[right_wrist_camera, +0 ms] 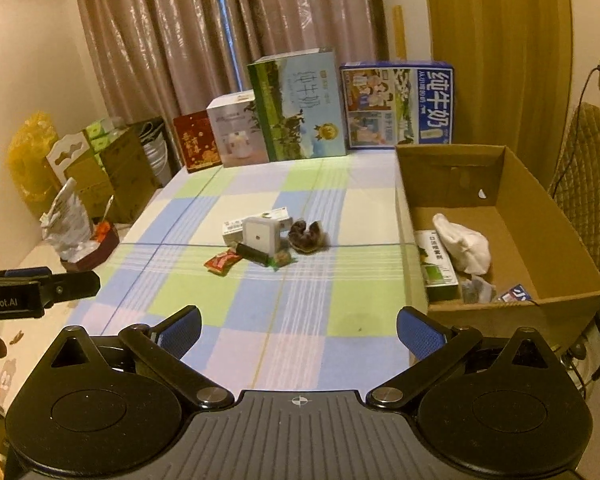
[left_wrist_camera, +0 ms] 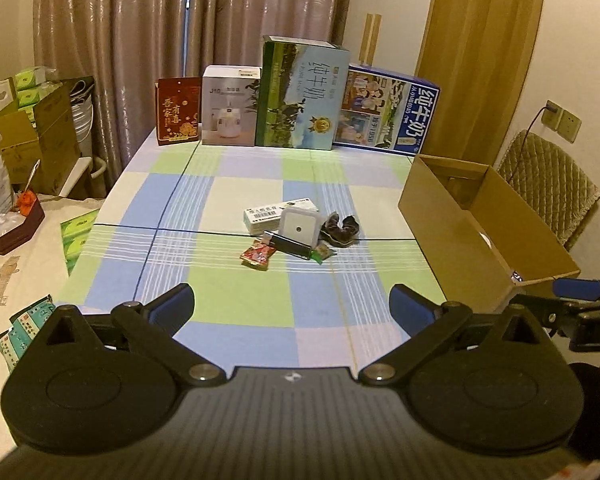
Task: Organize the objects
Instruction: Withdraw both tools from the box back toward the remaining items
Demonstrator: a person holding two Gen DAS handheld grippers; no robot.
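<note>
Both grippers, left (left_wrist_camera: 292, 304) and right (right_wrist_camera: 299, 326), hover wide apart and empty near the table edge, facing a small clutter (right_wrist_camera: 266, 242) mid-table, probably bound for the part-filled box (right_wrist_camera: 512, 304) on the right.

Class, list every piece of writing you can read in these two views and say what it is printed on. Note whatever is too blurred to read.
"纯牛奶": blue milk carton
"纯牛奶": green milk carton
"J10": white appliance box
"DA", cut off: right gripper
"nRobot.AI", cut off: left gripper
Too blurred: red box, white packet, the small print, items in the cardboard box.
</note>
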